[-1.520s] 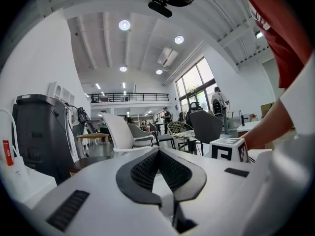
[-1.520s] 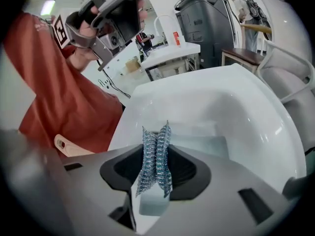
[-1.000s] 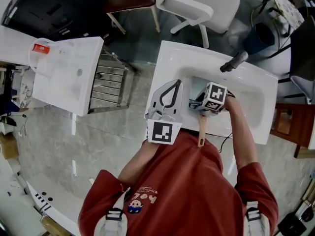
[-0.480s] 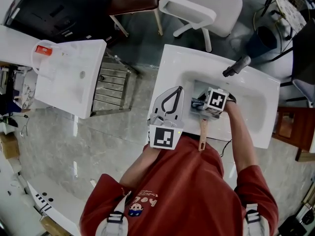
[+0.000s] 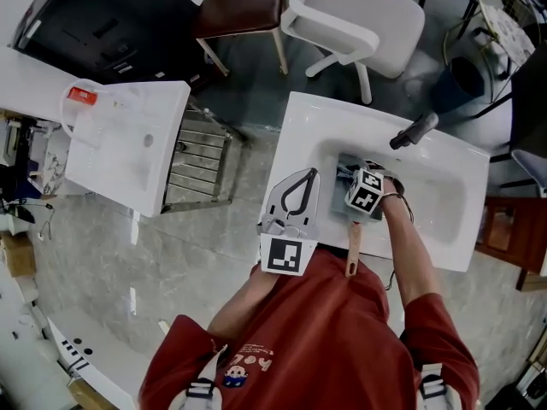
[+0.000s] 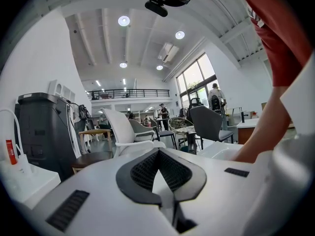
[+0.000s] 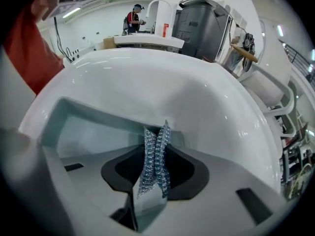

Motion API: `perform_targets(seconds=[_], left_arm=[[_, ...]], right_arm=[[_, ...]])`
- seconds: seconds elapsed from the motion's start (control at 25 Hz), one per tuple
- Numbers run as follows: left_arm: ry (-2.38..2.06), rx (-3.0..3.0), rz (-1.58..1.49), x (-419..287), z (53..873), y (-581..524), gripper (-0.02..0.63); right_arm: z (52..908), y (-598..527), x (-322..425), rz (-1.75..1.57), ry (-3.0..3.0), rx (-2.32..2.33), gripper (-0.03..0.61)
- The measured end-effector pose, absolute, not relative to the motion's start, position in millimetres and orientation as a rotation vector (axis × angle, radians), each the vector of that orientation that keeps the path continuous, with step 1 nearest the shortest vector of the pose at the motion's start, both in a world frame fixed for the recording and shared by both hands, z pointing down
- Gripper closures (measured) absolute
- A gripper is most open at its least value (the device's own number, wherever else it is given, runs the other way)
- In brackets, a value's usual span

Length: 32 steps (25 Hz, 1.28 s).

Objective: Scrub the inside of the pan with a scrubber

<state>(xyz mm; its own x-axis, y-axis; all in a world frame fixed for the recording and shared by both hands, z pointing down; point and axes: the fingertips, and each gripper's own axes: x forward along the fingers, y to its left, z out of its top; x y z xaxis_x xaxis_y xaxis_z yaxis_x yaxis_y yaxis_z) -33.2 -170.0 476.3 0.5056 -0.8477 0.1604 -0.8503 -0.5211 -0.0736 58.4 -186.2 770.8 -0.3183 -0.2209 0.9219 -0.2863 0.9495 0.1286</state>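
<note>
White sink point(image 5: 444, 186) cradles the pan point(image 7: 83, 127), just beyond the right gripper point(image 7: 155, 140), fingers clamped on the scrubber point(image 7: 153, 173). Best bet: press down, small circles! Left gripper point(image 6: 158, 154) fingers pinched together, empty.

In the right gripper view the lower end of the scrubber point(image 7: 154, 156) disappears between the closed jaws of the right tool point(image 7: 155, 149), and the tool's body hides the near side of the pan point(image 7: 81, 132). In the head view that tool and its marker cube point(image 5: 367, 190) cover the scrubber and most of the pan; only a grey corner and the wooden handle point(image 5: 351, 244) show. The hand carrying the left tool point(image 5: 306, 154) lies hidden beneath it. The distant people point(image 6: 215, 96) in the left gripper view are too small to make out.
</note>
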Motion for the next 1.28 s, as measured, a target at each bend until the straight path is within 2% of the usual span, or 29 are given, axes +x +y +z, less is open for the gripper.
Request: perform_targets(seconds=[0.4, 0.72, 1.08, 1.28], left_arm=[[-1.547, 2.697, 0.275, -39, 474, -171, 0.603], [-1.54, 2.693, 0.268, -42, 469, -170, 0.603], [-1.511, 2.695, 0.26, -33, 471, -166, 0.603], [-1.514, 2.703, 0.247, -31, 472, -163, 0.603]], right_arm=[[778, -196, 57, 0.011, -1.895, 0.433, 0.443], [758, -192, 65, 0.154, -1.928, 0.473, 0.442], [681, -154, 70, 0.297, -2.002, 0.268, 0.436], [669, -122, 71, 0.416, -1.99, 0.078, 0.437]])
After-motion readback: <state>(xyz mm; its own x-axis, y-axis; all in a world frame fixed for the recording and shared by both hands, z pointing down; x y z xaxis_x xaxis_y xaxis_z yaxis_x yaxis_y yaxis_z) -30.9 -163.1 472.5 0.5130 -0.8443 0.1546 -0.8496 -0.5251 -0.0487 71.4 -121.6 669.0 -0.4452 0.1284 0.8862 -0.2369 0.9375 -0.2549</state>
